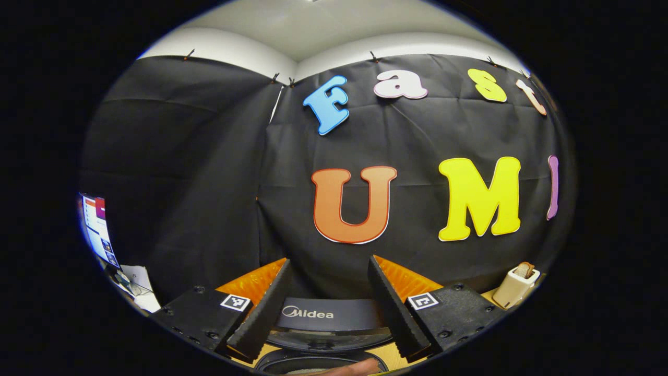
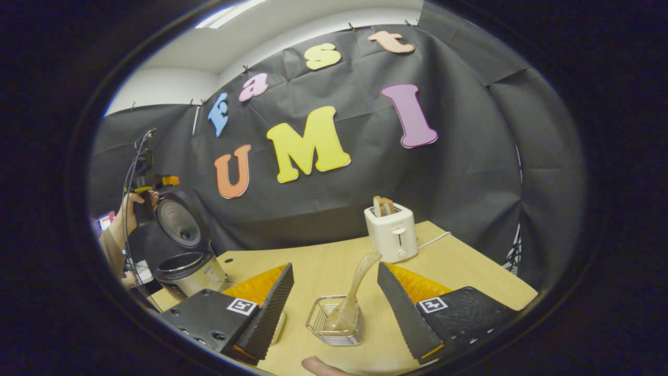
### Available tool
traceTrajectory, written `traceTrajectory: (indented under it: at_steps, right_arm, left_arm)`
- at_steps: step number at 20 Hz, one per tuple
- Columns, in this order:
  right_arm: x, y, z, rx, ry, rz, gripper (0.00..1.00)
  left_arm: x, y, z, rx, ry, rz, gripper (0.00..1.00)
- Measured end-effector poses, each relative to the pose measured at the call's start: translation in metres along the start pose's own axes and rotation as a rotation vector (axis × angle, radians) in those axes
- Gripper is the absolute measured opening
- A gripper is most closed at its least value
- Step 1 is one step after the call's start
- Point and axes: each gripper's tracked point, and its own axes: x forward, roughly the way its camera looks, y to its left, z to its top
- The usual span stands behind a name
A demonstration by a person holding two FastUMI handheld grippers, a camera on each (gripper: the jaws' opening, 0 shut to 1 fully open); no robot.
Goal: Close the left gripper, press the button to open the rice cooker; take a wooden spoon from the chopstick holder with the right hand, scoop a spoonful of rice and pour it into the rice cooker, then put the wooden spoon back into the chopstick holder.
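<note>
- The cooker (image 2: 182, 256) stands open at the table's (image 2: 469, 282) left end, lid up, so the button press looks done.
- The spoon (image 2: 355, 292) sits in the wire holder (image 2: 336, 324), handle leaning up and away toward the toaster (image 2: 390, 232); taking, scooping, pouring and returning remain.
- The right gripper (image 2: 334, 292) is open, jaws flanking the holder without touching.
- The left gripper (image 1: 326, 292) is open above the cooker (image 1: 323, 334).

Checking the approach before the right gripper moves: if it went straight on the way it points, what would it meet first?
Most likely the pale wooden spoon standing in the wire chopstick holder, which lies between the open fingers of the right gripper. The white toaster stands farther back on the table; depth is hard to judge.
</note>
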Motion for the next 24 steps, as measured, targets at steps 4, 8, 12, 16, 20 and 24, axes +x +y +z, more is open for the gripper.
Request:
traceTrajectory:
  at_steps: [4,8,12,16,20,24]
  right_arm:
    - [-0.010,-0.002,-0.003,-0.046,-0.005,-0.016,0.92]
    - [-0.021,0.014,-0.008,-0.088,-0.026,0.003,0.96]
    - [-0.041,0.033,-0.015,-0.155,-0.041,0.021,0.96]
    - [-0.059,0.054,-0.025,-0.177,-0.037,0.052,0.92]
    - [-0.074,0.071,-0.030,-0.211,-0.051,0.077,0.92]
    - [-0.089,0.080,-0.044,-0.207,-0.043,0.081,0.92]
  left_arm:
    - [0.007,0.001,-0.001,0.077,-0.036,0.008,0.94]
    - [-0.011,0.001,-0.004,0.082,-0.011,0.006,0.94]
    - [-0.041,0.000,-0.012,0.096,0.001,-0.010,0.94]
    - [-0.076,-0.001,-0.029,0.099,0.030,-0.034,0.93]
    - [-0.108,-0.004,-0.050,0.097,0.045,-0.076,0.93]
    - [-0.136,-0.008,-0.076,0.084,0.040,-0.119,0.93]
